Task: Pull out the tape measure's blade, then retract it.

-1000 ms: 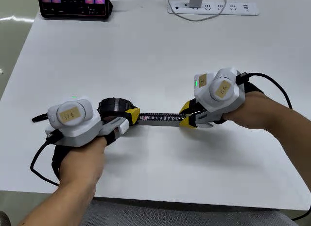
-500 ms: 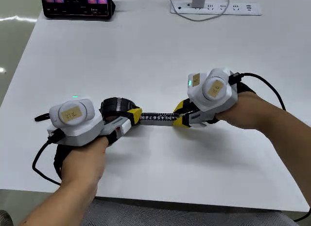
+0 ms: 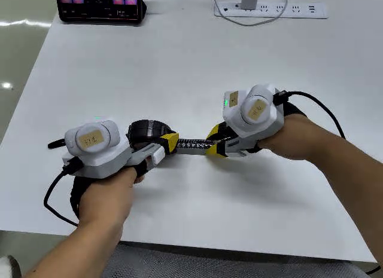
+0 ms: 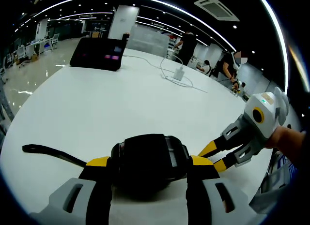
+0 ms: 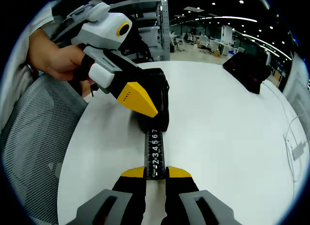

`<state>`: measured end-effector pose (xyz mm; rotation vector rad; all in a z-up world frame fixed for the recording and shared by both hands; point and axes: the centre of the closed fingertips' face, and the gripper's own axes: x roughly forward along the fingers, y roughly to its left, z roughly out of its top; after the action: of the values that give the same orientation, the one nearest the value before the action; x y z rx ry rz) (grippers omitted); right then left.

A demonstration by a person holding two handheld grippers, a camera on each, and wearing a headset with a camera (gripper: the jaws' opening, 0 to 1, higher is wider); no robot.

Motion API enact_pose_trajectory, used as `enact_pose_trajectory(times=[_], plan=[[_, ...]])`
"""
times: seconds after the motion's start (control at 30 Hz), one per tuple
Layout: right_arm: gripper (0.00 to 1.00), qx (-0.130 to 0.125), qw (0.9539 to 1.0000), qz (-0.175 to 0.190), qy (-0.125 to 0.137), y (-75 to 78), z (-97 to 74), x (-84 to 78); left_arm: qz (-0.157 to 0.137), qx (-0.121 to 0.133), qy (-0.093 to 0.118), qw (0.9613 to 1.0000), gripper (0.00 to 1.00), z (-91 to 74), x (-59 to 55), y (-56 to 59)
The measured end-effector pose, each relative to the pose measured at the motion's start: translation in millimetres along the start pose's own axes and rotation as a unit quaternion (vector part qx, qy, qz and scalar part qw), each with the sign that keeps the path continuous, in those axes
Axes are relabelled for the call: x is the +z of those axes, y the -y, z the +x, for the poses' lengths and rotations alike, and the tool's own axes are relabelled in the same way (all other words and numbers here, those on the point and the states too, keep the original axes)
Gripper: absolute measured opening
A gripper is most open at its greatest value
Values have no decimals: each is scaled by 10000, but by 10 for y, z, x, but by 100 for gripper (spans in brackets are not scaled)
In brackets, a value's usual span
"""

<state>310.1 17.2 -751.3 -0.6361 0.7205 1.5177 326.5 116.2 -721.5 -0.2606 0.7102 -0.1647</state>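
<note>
A black tape measure case (image 3: 145, 132) lies on the white table (image 3: 179, 69), with my left gripper (image 3: 166, 144) shut on it. In the left gripper view the case (image 4: 149, 157) fills the space between the yellow-tipped jaws, and its black wrist strap (image 4: 46, 151) trails off to the left. A short length of black blade (image 3: 191, 144) with white numbers runs right out of the case. My right gripper (image 3: 214, 145) is shut on the blade's end. In the right gripper view the blade (image 5: 155, 150) leads from my right gripper (image 5: 155, 173) up to the case (image 5: 157, 101).
A black device with a pink screen (image 3: 100, 4) stands at the table's back left. A white power strip (image 3: 272, 9) with a cable lies at the back right. The table's front edge is close below both hands. People stand far off in the left gripper view.
My right gripper has moved left toward the case, and the exposed blade is shorter. The left gripper and case have stayed in place.
</note>
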Motion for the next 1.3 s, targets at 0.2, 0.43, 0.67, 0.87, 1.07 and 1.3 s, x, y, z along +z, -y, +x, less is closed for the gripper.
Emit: enact_pose_trajectory(times=[0.2,0.43,0.67,0.87,1.07,1.3], plan=[[11,4,10000,-32,10,19,38,34,-8,-5,2,10000,57,6,-2,-5],[11,20,9999,-83,59,20,103,105,-14,-14,3,10000,57,7,-3,-3],[11,34,9998,-52,168,21,166,184,-35,-17,10,10000,58,7,-4,-2],[11,1,9997,-54,245,20,202,230,-39,-32,11,10000,58,4,-5,0],[11,10,9995,-20,300,23,234,276,-62,-39,14,10000,58,2,-5,-2],[11,-3,9994,-57,340,16,293,345,-68,-56,17,10000,58,0,-6,-1]])
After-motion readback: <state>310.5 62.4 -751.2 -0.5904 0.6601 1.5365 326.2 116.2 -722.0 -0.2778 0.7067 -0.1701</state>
